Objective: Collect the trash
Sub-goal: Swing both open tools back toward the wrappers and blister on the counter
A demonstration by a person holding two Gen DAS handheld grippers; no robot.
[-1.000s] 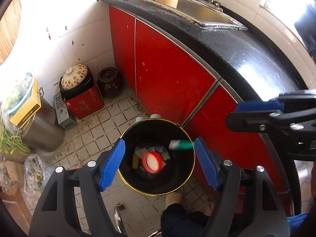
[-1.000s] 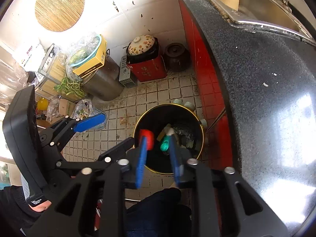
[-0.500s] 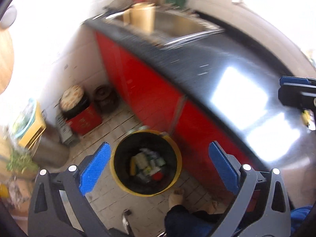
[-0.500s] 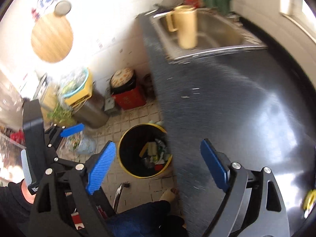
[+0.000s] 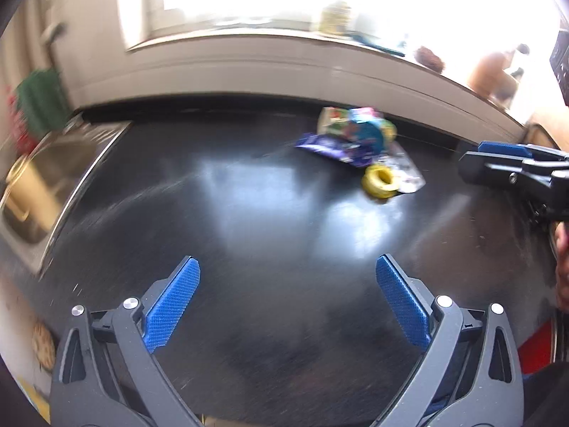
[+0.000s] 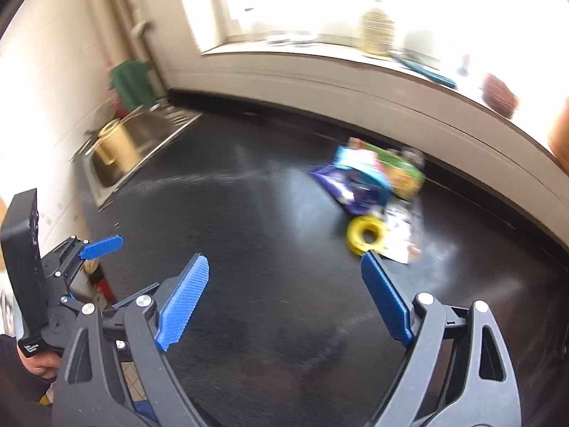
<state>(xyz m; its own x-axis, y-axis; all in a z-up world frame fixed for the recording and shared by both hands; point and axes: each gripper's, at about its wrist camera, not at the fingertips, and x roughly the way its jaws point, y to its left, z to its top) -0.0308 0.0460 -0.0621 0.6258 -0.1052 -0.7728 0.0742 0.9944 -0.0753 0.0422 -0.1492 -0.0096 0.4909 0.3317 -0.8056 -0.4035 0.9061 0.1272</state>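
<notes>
A small heap of trash lies at the back of the black countertop [image 5: 270,213], under the window sill. In it are a purple wrapper [image 5: 330,147] [image 6: 350,186], a green and white packet [image 6: 394,165], a clear printed wrapper [image 5: 405,172] and a yellow ring [image 5: 379,180] [image 6: 366,236]. My left gripper [image 5: 286,300] is open and empty over bare counter, well short of the heap. My right gripper [image 6: 284,302] is open and empty too, with its right pad [image 6: 386,300] just short of the yellow ring. Both views are blurred.
A steel sink [image 6: 138,138] with a tan jug [image 6: 113,146] in it is set into the counter at the left. Bottles and other items stand on the bright window sill [image 6: 377,32]. A hand [image 6: 35,364] holds the left gripper at the counter's near edge.
Both grippers opened over the black bin and let a red lid and a green item fall into it. Then they rose and swung round to the countertop and its trash heap.
</notes>
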